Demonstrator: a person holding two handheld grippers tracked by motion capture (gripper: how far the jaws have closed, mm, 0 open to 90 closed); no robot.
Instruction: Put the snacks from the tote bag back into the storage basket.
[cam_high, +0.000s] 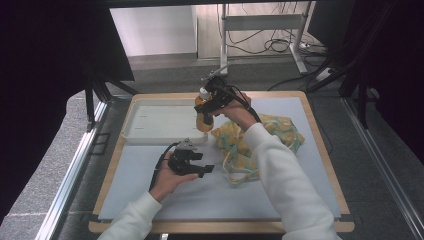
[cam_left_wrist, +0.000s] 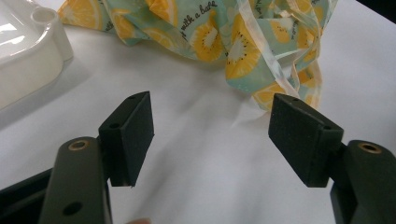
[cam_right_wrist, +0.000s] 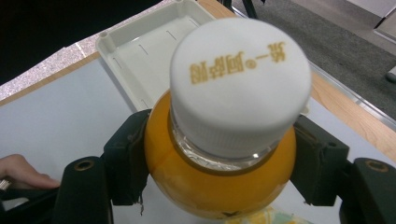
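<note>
Fingers of the right gripper (cam_right_wrist: 219, 172) pinch a white-capped orange bottle (cam_right_wrist: 219, 186) above the tray (cam_right_wrist: 140, 51); left gripper (cam_left_wrist: 210, 135) fingers spread

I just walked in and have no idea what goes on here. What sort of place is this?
Probably a lab bench for recording handling work: a wooden table with a pale mat, black curtains around it, and hand-held black grippers, the right gripper clamping an orange bottle with a white cap.

Tray (cam_high: 155, 122): far left on the table (cam_high: 210, 195). Cloth bag (cam_high: 260, 137): just right of the tray. Bottle (cam_high: 203, 116): held by right gripper (cam_high: 206, 107) at the tray's right edge. Left gripper (cam_high: 202, 167): near side, before the tray, left of the bag.
</note>
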